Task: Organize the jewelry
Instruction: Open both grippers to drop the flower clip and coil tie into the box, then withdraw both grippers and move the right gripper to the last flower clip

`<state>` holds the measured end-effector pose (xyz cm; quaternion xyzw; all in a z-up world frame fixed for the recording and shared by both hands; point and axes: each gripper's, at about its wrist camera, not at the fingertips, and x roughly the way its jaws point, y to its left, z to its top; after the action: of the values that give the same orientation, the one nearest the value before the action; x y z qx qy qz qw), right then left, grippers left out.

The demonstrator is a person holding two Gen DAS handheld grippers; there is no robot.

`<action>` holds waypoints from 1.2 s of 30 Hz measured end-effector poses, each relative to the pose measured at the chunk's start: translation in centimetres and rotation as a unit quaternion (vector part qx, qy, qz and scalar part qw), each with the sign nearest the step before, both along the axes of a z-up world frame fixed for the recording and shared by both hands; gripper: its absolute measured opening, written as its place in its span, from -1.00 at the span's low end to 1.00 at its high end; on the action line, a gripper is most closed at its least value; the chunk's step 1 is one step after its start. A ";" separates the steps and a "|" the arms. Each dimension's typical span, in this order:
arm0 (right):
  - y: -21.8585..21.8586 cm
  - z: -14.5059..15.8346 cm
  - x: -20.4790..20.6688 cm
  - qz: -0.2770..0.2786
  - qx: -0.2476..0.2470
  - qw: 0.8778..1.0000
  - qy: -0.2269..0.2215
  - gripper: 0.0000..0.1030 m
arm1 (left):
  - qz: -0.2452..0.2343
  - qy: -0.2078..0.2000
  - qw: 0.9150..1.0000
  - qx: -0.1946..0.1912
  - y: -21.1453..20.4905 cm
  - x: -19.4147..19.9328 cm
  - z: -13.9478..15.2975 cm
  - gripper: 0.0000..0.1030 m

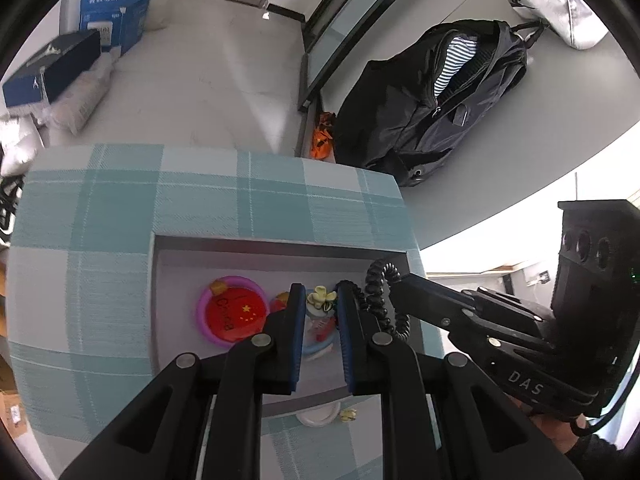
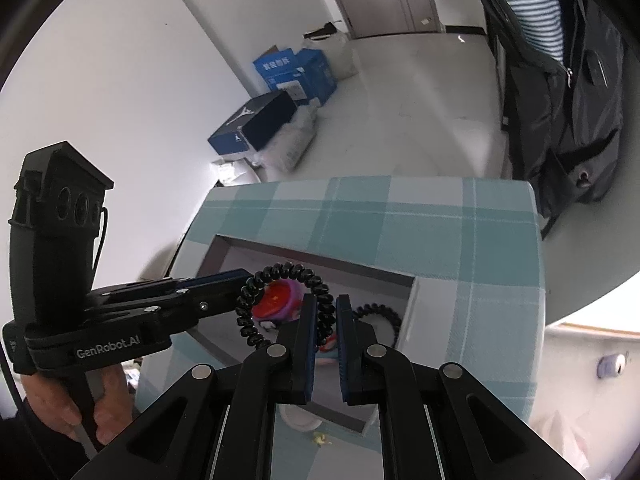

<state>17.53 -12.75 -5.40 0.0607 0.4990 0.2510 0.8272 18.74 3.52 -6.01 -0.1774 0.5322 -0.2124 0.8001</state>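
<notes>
1. Black coil hair tie (image 2: 280, 304) hangs over the open tray (image 1: 280, 246) on the checked tabletop (image 1: 120, 200), stretched between both tools.
2. Left tool (image 2: 250, 276): clamped on the tie's left side.
3. Right tool (image 2: 323, 318): narrow, tie's right side between its pads.
4. Second black coil tie (image 2: 380, 314) lies at the tray's right end; red badge in a purple ring (image 1: 234, 312) lies left.

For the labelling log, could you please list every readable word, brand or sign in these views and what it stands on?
"GenRobot.AI": side of the left gripper.
"DAS": side of the right gripper.
Yellow stars, with unclear dark lettering: red badge.
Jumping-figure logo: dark shoebox.
White print, too blurred to read: blue carton.
"KE", cut off: silver bag.
</notes>
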 end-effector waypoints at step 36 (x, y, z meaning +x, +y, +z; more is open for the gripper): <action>-2.8 3.2 -4.2 -0.022 0.030 0.996 -0.082 0.42 | 0.098 -0.071 0.988 0.100 2.5 -5.6 2.0 0.59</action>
<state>13.30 -15.57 -2.16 0.0752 0.4203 0.2514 0.8686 13.12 6.04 -4.05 -0.1327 0.4728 -0.0909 0.8664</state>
